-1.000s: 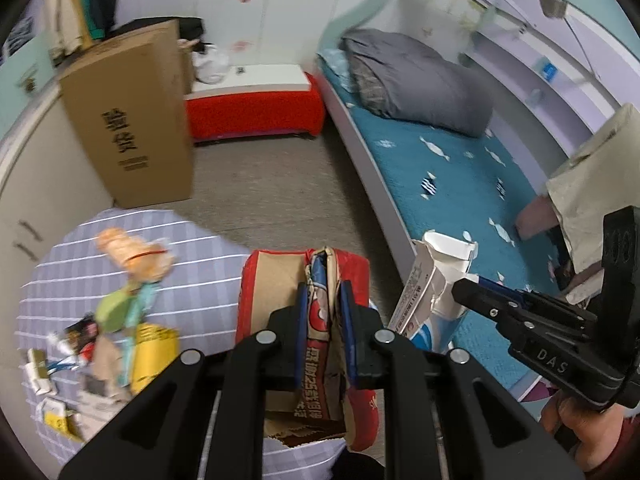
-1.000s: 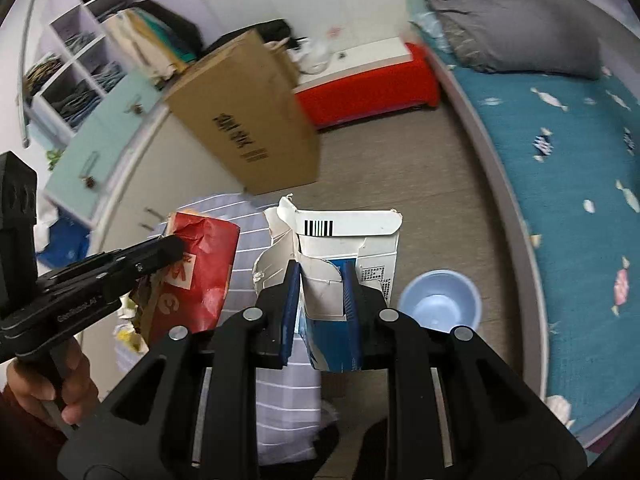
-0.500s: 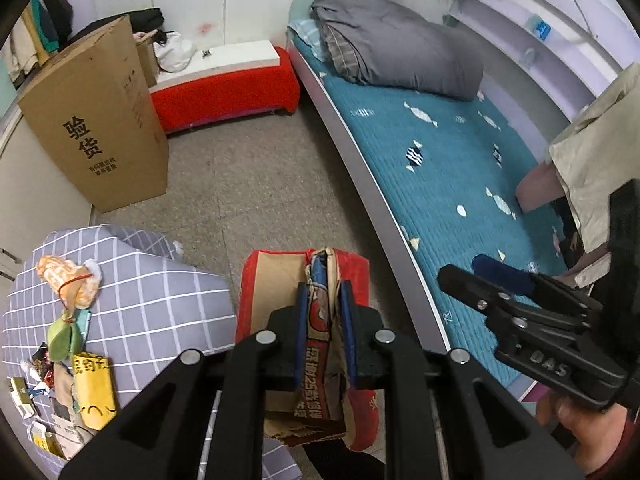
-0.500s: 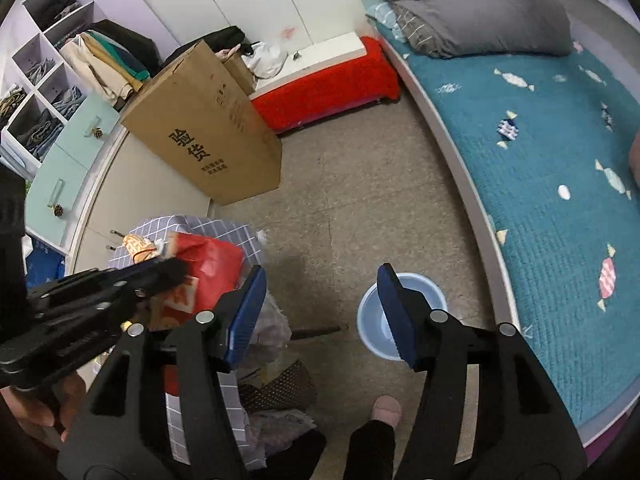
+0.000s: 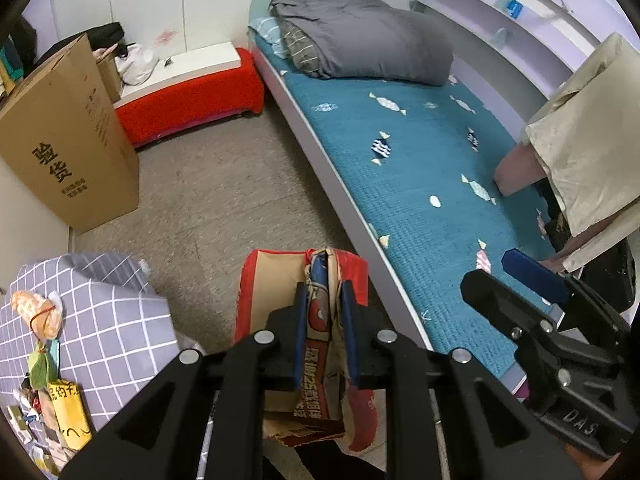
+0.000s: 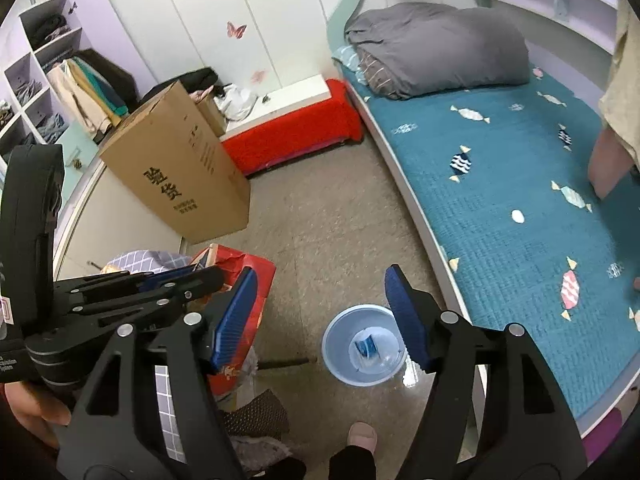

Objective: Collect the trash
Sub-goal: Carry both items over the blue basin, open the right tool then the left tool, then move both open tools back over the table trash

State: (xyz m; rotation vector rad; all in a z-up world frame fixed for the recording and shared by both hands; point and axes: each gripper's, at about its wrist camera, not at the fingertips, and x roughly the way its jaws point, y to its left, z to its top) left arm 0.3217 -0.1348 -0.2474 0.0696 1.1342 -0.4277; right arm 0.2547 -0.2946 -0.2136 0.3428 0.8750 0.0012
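My left gripper [image 5: 323, 292] is shut on a crumpled red and brown paper carton [image 5: 272, 280], held in the air beside the table. The same carton [image 6: 260, 280] shows at the left of the right wrist view, under the left gripper [image 6: 200, 274]. My right gripper [image 6: 320, 312] hangs over a light blue bin [image 6: 340, 364] on the floor; its jaws are opening and nothing is between them. A white and blue carton [image 6: 368, 346] lies inside the bin. In the left wrist view the right gripper [image 5: 486, 268] sits at the right, over the bed's edge.
A table with a lilac chequered cloth [image 5: 100, 320] carries several wrappers [image 5: 60, 400] at the lower left. A tall cardboard box [image 5: 68, 148] and a red bench [image 5: 192, 100] stand behind. The bed [image 5: 420, 180] runs along the right. A person's foot [image 6: 362, 436] is near the bin.
The right gripper opened and let go of the white and blue carton, which now lies in the bin. Both grippers swung away from the table, the left still holding the red carton.
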